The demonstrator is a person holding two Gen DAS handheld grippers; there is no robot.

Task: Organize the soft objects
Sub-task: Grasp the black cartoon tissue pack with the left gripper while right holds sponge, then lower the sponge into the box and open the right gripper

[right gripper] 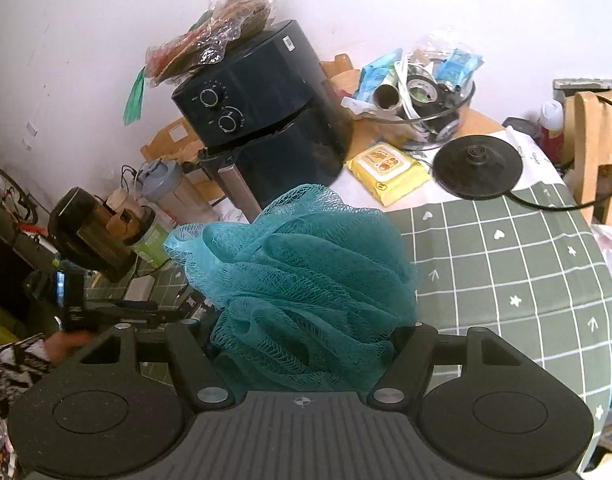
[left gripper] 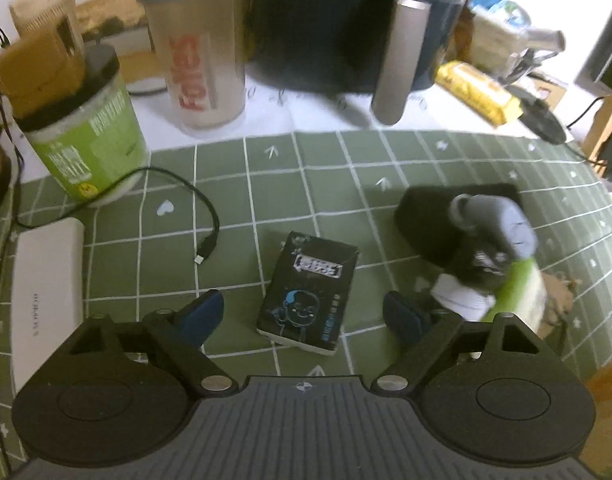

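The right gripper (right gripper: pixel 302 344) holds the teal bath pouf (right gripper: pixel 302 276) between its jaws, above the green checked cloth (right gripper: pixel 506 264) and in front of the dark air fryer (right gripper: pixel 266 120). The left gripper (left gripper: pixel 302 316) stands wide open and empty over the black tissue pack (left gripper: pixel 308 292) on this cloth. Near the pack lie a loose cable plug (left gripper: pixel 204 250) on one side and a pile of socks (left gripper: pixel 482 240) on the other.

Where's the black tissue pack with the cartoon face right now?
In the left wrist view the black tissue pack lies on the green checked cloth, ahead between the open fingers of the left hand-held gripper, untouched.
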